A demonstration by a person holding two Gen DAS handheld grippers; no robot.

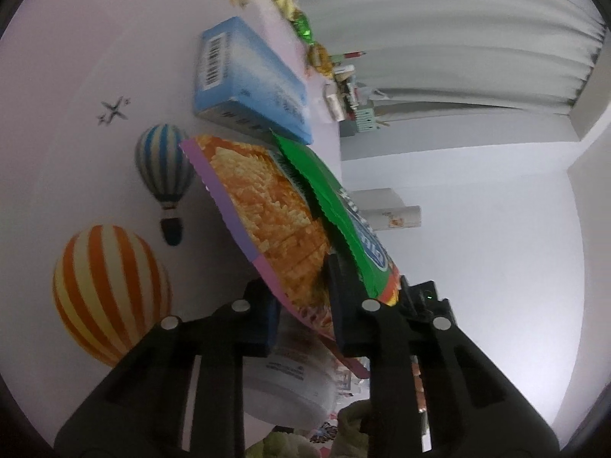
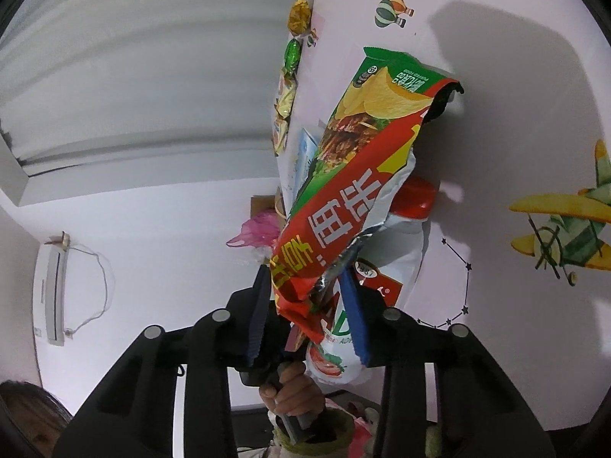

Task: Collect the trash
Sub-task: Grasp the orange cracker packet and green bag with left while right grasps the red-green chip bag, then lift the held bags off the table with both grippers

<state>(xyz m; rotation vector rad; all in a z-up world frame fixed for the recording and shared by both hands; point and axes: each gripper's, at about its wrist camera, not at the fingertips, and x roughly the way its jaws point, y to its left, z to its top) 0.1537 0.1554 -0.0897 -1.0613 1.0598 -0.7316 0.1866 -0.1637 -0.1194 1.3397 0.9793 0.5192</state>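
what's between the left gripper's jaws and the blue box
In the left wrist view, the orange-and-purple snack bag with the green wrapper over it fills the stretch from the left gripper to the blue box.

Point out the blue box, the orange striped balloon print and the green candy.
blue box (image 1: 248,80), left wrist view, on its broad top face.
orange striped balloon print (image 1: 109,290), left wrist view, on the balloon's middle.
green candy (image 2: 292,55), right wrist view, on the wrapper's body.
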